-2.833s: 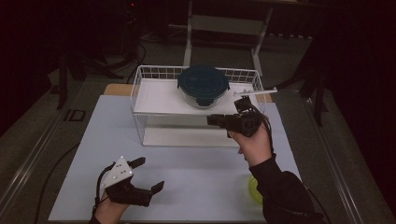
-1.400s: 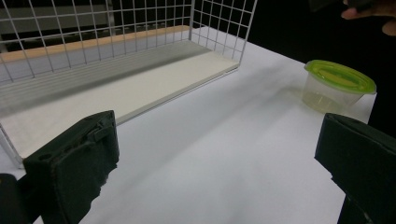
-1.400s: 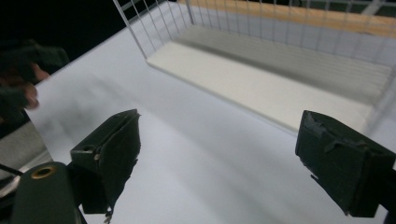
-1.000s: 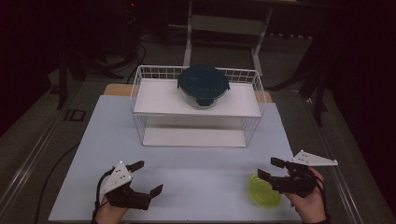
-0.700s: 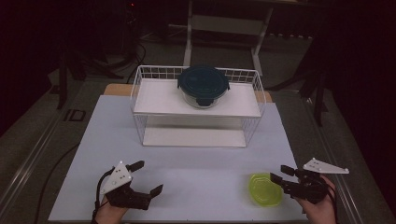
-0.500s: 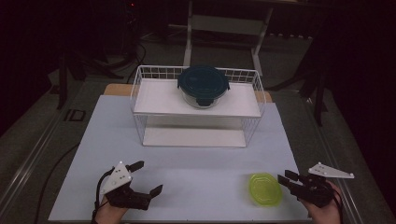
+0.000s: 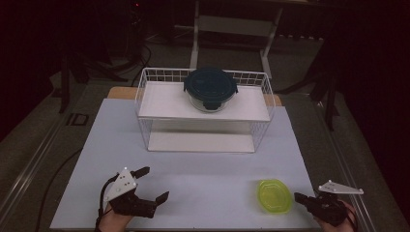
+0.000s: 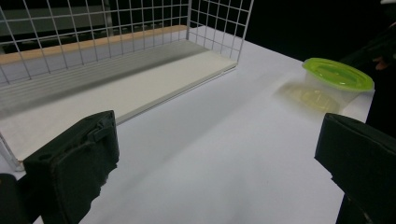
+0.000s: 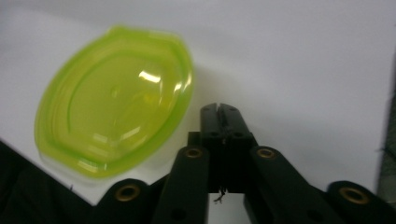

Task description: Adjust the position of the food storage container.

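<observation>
Risk: right gripper (image 7: 302, 198), jaws together at lower right, lies just beside the green container (image 7: 274, 195) and could knock it off the table edge. Left gripper (image 7: 151, 184), lower left, jaws apart, holds nothing.

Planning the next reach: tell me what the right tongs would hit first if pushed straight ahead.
Probably the lime-green translucent plastic lidded container. The right tongs, jaws shut, point left at it with bare white table between; the right gripper view suggests the tip may just graze its edge.

The hand (image 7: 112, 223) on the left tongs (image 7: 150, 185) and the hand (image 7: 349, 220) at five o'clock are cut by the bottom edge; the dark-lidded bowl's (image 7: 210, 89) contents cannot be told.
</observation>
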